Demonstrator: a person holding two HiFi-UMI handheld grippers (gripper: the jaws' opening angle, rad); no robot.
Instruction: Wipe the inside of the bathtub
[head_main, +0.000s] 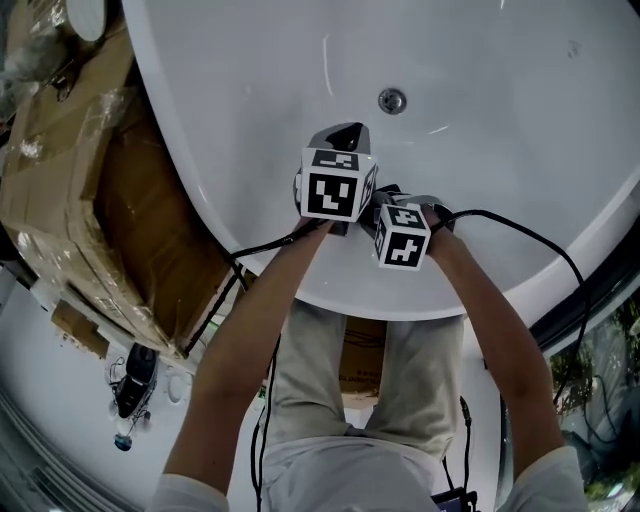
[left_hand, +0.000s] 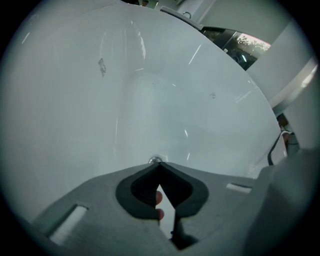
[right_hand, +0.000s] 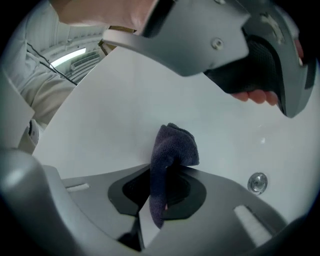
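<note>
The white bathtub (head_main: 480, 150) fills the head view, its chrome drain (head_main: 392, 100) on the floor at the far side. My left gripper (head_main: 340, 135) hangs over the tub floor just short of the drain, shut with nothing between its jaws; in the left gripper view its tips (left_hand: 157, 163) meet right in front of the drain (left_hand: 155, 160). My right gripper (right_hand: 167, 167) is shut on a dark purple cloth (right_hand: 174, 145) that sticks up past the jaws, above the tub's near wall. The left gripper (right_hand: 240, 45) sits close above it. The right gripper's marker cube (head_main: 402, 235) is beside the left one.
Plastic-wrapped cardboard boxes (head_main: 70, 200) stand along the tub's left side. Black cables (head_main: 540, 240) trail from both grippers over the near rim (head_main: 400, 305). The person's legs stand against that rim. A dark window frame (head_main: 600, 290) runs at the right.
</note>
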